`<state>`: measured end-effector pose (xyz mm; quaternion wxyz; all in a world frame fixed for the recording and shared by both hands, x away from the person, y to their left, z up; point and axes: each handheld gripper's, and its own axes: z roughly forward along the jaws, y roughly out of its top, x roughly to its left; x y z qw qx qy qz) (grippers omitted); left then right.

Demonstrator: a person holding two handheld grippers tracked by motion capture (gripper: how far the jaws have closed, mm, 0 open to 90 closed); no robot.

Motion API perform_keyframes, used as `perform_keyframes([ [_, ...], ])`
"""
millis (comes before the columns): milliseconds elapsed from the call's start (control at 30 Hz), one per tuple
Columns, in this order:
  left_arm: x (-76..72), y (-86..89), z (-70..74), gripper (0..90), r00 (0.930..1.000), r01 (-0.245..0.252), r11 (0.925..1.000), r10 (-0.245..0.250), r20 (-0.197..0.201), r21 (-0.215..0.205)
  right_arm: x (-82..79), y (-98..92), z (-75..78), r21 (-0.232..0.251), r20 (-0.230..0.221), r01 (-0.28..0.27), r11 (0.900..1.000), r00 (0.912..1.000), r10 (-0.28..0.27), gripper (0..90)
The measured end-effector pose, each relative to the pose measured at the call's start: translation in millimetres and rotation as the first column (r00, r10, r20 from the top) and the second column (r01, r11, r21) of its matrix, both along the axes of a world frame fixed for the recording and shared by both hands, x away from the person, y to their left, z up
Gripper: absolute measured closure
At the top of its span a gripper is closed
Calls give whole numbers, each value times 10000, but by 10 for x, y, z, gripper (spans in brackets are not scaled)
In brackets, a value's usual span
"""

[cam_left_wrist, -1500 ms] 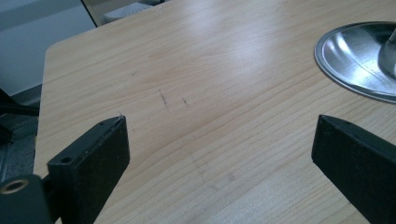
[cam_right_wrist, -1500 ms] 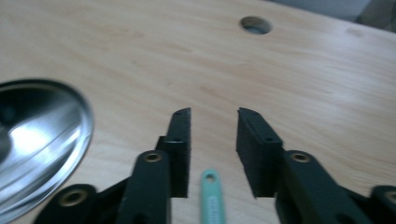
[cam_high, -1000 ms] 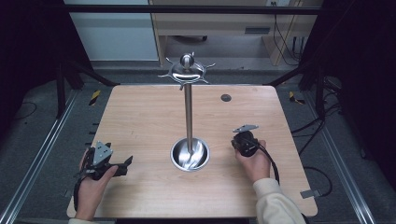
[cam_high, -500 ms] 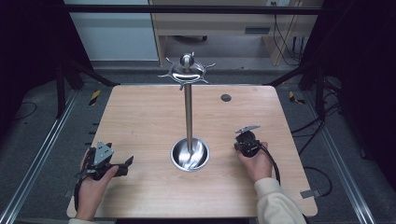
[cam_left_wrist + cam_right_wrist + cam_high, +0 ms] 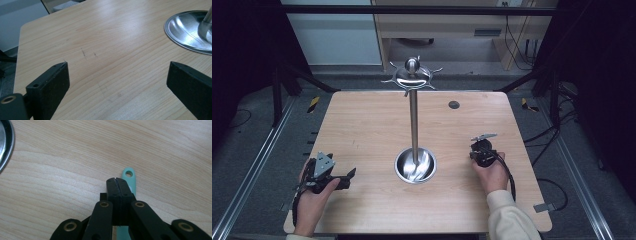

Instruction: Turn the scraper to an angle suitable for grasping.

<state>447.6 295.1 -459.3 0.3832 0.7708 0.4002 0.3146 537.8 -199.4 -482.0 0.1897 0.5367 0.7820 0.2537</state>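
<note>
A steel stand rises from the middle of the wooden table [image 5: 362, 125]: a dish-shaped base [image 5: 404, 170], a thin pole [image 5: 413, 120] and a hooked crown with a ball on top [image 5: 412, 75]. My left gripper [image 5: 347, 178] rests at the front left with its jaws wide open and bare wood between them [image 5: 117, 72]; the base [image 5: 185, 30] lies ahead to its right. My right gripper [image 5: 479, 150] sits right of the base, jaws shut [image 5: 116, 181]. A teal handle with a hole at its end [image 5: 128, 176] lies under those jaws; I cannot tell whether they touch it.
A small dark round disc [image 5: 454, 104] sits in the tabletop near the far right. The edge of the stand's base [image 5: 6, 147] shows at the left of the right gripper view. Metal rails and cables run along the floor on both sides of the table.
The right hand and its gripper have drifted slightly to the right. The left gripper has stayed where it was, open.
</note>
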Motion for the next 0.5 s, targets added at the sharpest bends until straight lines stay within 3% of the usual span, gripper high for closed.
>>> perform_keyframes([
  [167, -19, 1, -9, 43, 10000, -26, 10000, 26, -22, 60, -13, -32, 48, 417, 33, 89, 9991, 10000, -90, 900],
  [300, -38, -14, -16, 43, 10000, 19, 10000, -18, -76, 80, -10, -15, 117, 305, 93, 18, 9995, 10000, -21, 900],
  [500, -35, -4, -19, 43, 9999, -38, 9999, 40, -158, 140, 54, -49, 249, 28, -599, 134, 9999, 9981, -132, 859],
])
